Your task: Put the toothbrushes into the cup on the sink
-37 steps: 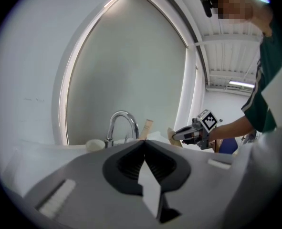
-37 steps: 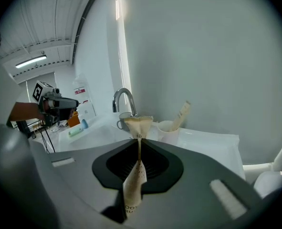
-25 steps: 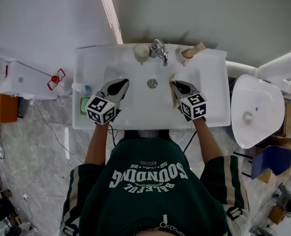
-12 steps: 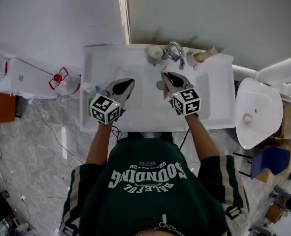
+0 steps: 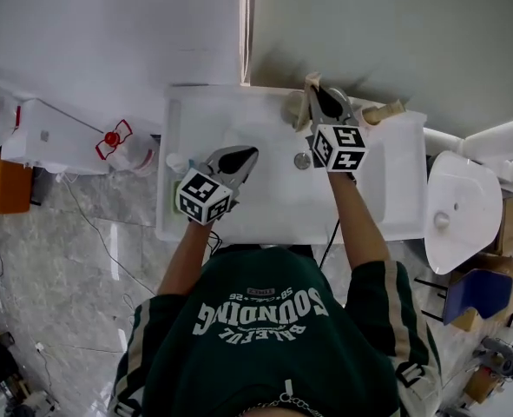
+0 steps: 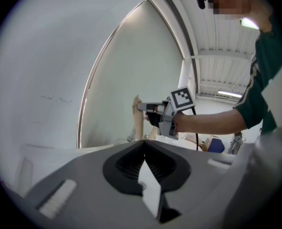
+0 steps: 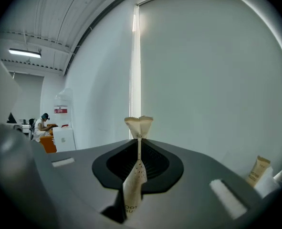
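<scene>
Nearest us, the left gripper hangs over the sink, jaws together, empty. Beyond it, the right gripper, jaws clamped on a wrapped toothbrush, has travelled from mid-basin to the rear rim, by the cup. We judge insertion imminent.

grey marble floor, pale walls

Beige dotted toothbrush, white sink (shirt dark green, white lettering).
</scene>
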`<state>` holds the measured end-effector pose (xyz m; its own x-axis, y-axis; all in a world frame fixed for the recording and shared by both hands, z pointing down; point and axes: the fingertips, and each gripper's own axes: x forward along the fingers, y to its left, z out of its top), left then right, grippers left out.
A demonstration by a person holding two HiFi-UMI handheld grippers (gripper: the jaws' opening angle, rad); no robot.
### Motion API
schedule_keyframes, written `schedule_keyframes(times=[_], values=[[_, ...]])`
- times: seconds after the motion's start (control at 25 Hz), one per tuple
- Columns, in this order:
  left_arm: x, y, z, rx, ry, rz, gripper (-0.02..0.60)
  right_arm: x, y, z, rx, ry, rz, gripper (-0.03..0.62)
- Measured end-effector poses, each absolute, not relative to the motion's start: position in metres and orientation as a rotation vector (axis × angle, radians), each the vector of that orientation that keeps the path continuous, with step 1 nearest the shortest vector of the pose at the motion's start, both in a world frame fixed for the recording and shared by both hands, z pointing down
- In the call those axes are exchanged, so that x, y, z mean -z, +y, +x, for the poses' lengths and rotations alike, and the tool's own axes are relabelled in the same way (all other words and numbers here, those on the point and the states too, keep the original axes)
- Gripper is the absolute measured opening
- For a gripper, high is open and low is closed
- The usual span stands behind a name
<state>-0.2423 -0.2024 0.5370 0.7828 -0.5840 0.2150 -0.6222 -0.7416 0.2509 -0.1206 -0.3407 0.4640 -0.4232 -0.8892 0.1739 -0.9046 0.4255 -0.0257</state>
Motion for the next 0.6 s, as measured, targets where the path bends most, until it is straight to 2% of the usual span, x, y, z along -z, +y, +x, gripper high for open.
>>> schedule_keyframes(times=[0.6], values=[[-0.560,-0.217,-0.262,-0.202,-0.885,2.619,0.051,-0.501,-0.428,-0.126,-0.120,-2.368,1.785,0.026]])
